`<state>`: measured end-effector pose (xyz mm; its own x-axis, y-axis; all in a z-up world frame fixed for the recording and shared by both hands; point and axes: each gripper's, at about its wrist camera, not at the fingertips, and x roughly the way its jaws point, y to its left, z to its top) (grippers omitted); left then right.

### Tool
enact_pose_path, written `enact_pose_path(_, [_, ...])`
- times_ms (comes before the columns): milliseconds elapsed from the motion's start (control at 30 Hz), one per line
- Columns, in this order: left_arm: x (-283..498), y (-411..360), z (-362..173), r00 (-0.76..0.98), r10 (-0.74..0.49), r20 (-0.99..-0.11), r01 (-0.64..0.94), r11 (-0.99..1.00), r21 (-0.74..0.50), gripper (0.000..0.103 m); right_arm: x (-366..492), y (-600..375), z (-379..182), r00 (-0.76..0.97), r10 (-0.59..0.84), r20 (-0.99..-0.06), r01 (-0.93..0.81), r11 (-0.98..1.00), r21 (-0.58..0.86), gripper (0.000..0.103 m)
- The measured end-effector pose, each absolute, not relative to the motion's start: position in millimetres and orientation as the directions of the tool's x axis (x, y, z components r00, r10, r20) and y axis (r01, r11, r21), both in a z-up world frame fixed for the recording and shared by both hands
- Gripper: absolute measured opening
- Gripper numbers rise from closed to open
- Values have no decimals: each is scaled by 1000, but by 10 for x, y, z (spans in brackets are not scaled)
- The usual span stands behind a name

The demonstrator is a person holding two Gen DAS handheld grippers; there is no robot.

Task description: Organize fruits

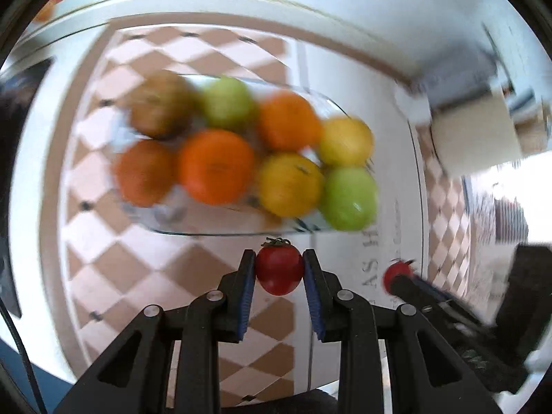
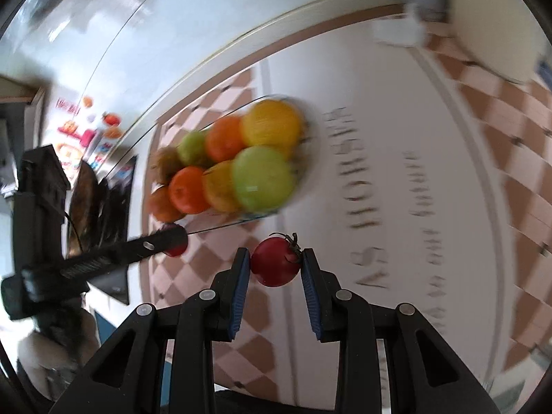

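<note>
Holding one tomato in the left gripper and another tomato in the right gripper, jaws clenched, near the full bowl, neither dropped in yet.

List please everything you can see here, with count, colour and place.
tomato: two, red, one in each gripper; the other
oranges: three, orange, in the dish
apples: two, green, in the dish
yellow fruits: two, in the dish
brown fruit: one, far corner of the dish
dish: one, clear glass, on the cloth
cloth: one, checked tan and white
left gripper: shut on a tomato
right gripper: shut on a tomato
</note>
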<state>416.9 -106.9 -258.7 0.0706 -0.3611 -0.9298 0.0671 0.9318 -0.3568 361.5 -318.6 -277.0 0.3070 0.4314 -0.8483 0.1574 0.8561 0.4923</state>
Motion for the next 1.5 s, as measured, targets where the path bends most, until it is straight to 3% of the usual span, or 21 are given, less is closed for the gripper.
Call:
enact_pose_path(200, [4487,-533,-2745,90,-408,-908,-164,894,-418,25,4032,-2605,-2945,266,494,-828,53,850,524,33])
enact_pose_path(533, [4585,-375,-3058,38,-477,-878,-293,835,-466,27,4307,-2213,-3220,185,476,-860,35,871,489,34])
enact_pose_path(567, [4585,-375,-3066,32,-477,-878,-297,834,-464,28,4305,-2208,-3237,176,471,-865,42,874,484,37])
enact_pose_path(633, [4583,-384,-3065,26,-478,-878,-294,836,-464,28,4274,-2239,-3221,185,470,-863,52,872,486,62])
enact_pose_path(667, [4586,-394,-3054,24,-465,-885,-285,845,-452,29,4266,-2248,-3206,191,465,-865,57,874,483,69])
enact_pose_path(700, [4596,-407,-3051,24,-457,-889,-279,851,-444,33,4263,-2256,-3196,193,463,-865,62,874,482,75])
enact_pose_path(867, [4597,-432,-2925,39,-396,-917,-220,892,-394,64,4153,-2393,-3020,202,430,-880,78,889,452,76])
enact_pose_path(933, [4582,-450,-2817,58,-336,-940,-168,925,-341,74,4080,-2463,-2891,212,368,-905,74,918,390,90])
enact_pose_path(1000, [4540,-474,-2698,84,-251,-964,-107,960,-260,91,4013,-2535,-2772,227,301,-926,71,944,324,92])
enact_pose_path(1233, [4259,-509,-2476,155,-54,-986,-2,998,-55,92,3878,-2786,-2475,265,134,-955,101,981,166,95])
enact_pose_path(1500, [3962,-529,-2150,253,-37,-967,19,999,-33,99,3680,-2744,-2085,329,96,-939,89,987,132,95])
